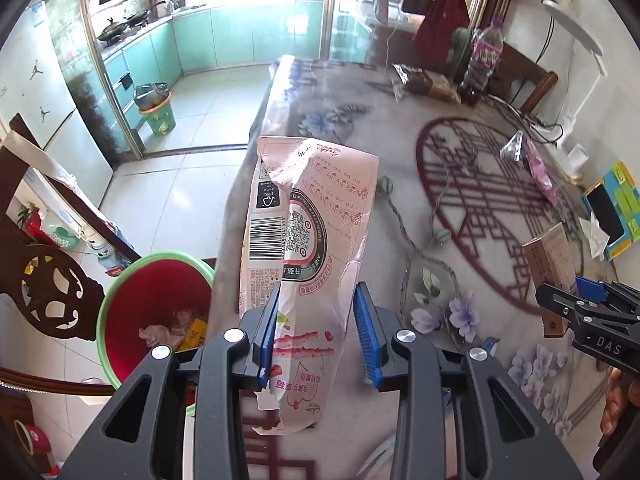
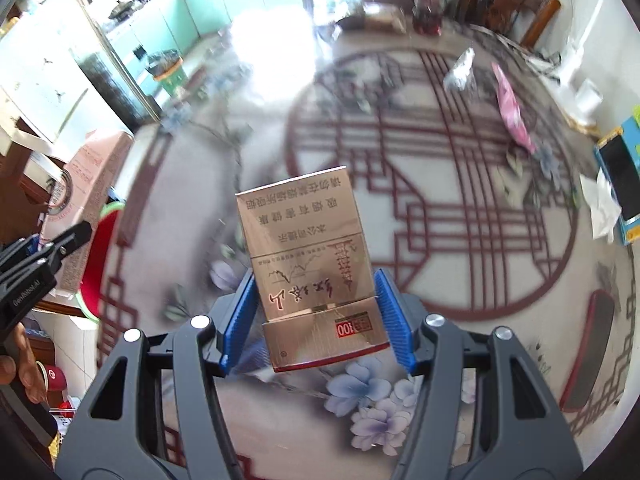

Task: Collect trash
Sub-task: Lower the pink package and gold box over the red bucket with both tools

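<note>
My left gripper is shut on a torn pink paper wrapper and holds it upright over the table's left edge. A red bin with a green rim stands on the floor below left, with trash inside. My right gripper is shut on a gold cigarette box, held above the table. The right gripper with the box shows at the right of the left wrist view. The left gripper shows at the left of the right wrist view. A clear plastic wrapper and a pink wrapper lie on the table.
The table has a floral cover with a red lattice circle. A bottle and a bread bag stand at its far end. A phone on a blue box and a tissue lie at the right. A carved chair stands left.
</note>
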The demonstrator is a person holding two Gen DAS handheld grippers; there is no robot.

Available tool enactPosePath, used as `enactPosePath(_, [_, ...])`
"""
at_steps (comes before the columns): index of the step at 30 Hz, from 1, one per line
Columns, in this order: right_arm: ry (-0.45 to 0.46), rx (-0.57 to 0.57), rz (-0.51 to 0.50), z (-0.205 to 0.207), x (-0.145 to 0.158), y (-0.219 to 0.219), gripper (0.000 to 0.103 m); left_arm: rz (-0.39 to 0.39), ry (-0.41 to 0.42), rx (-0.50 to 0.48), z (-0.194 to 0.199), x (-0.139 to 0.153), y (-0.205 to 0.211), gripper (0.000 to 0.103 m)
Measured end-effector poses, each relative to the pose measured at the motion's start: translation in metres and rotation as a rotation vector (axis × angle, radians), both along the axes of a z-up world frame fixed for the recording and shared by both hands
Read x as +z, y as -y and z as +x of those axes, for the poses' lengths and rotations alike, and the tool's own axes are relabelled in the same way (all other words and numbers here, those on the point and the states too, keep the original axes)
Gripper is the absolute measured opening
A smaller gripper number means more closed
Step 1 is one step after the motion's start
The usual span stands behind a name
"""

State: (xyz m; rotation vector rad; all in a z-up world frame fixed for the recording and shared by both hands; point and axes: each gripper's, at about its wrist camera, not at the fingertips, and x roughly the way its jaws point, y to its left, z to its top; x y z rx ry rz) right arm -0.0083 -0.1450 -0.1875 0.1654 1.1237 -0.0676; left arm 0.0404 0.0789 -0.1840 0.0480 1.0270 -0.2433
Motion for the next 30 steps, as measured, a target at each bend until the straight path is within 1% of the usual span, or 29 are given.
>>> enactPosePath(5, [0.054,0.051,0.002,0.015,0.018,-0.020,0.057,-0.004,0.027,0.026,-0.003,0.011,-0.016,0.032])
enactPosePath(9, [0.102,0.092,-0.001,0.018,0.029,-0.041,0.057,0.002,0.034,0.053,-0.006,0.012,-0.031,0.032])
enactPosePath(16, [0.104,0.174,0.012,0.028,0.030,-0.075,0.057,0.010,0.018,0.120,-0.014,0.007,-0.064,0.033])
enactPosePath(30, [0.077,0.334,0.013,0.044,0.023,-0.144,0.057,0.021,-0.020,0.263,-0.031,-0.009,-0.130,0.033])
